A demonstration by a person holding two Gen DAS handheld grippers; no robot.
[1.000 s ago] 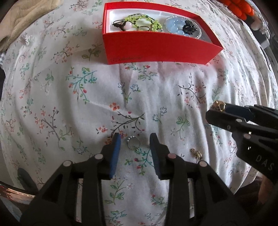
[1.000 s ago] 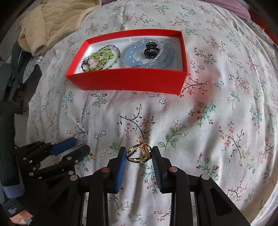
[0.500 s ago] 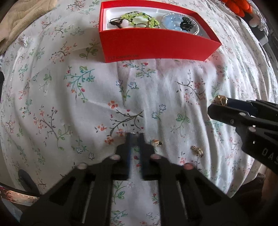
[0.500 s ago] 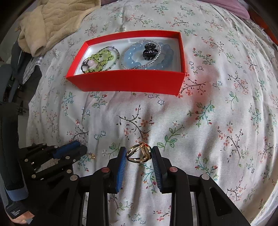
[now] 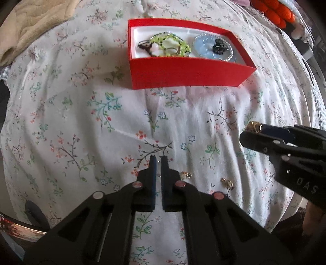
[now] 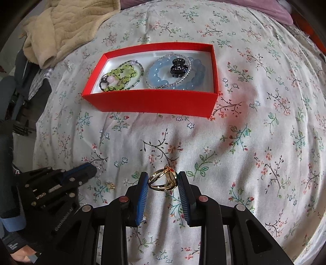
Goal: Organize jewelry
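My left gripper [image 5: 158, 158] is shut, pointing down at the flowered sheet. A small silver ring [image 6: 98, 171] shows at its tips in the right wrist view; in its own view the pads hide it. Just right of those fingers, two small gold earrings [image 5: 185, 175] [image 5: 228, 182] lie loose on the sheet. My right gripper [image 6: 163, 174] is shut on a wide gold ring [image 6: 163, 180], held just above the cloth. Beyond both stands the red box [image 6: 150, 101] holding a green bead bracelet [image 6: 122, 76], a blue bead bracelet [image 6: 156, 78] and a black hair claw [image 6: 179, 68].
A beige blanket [image 6: 61, 26] is bunched at the far left of the bed. Orange items [image 5: 279, 10] sit past the far right corner. Dark clothes and a sleeve [image 6: 8, 142] hang off the bed's left edge.
The left jaws closed around the small silver ring that lay between them. One earring, hidden before, now shows beside the left fingers. The right gripper and its gold ring stayed put.
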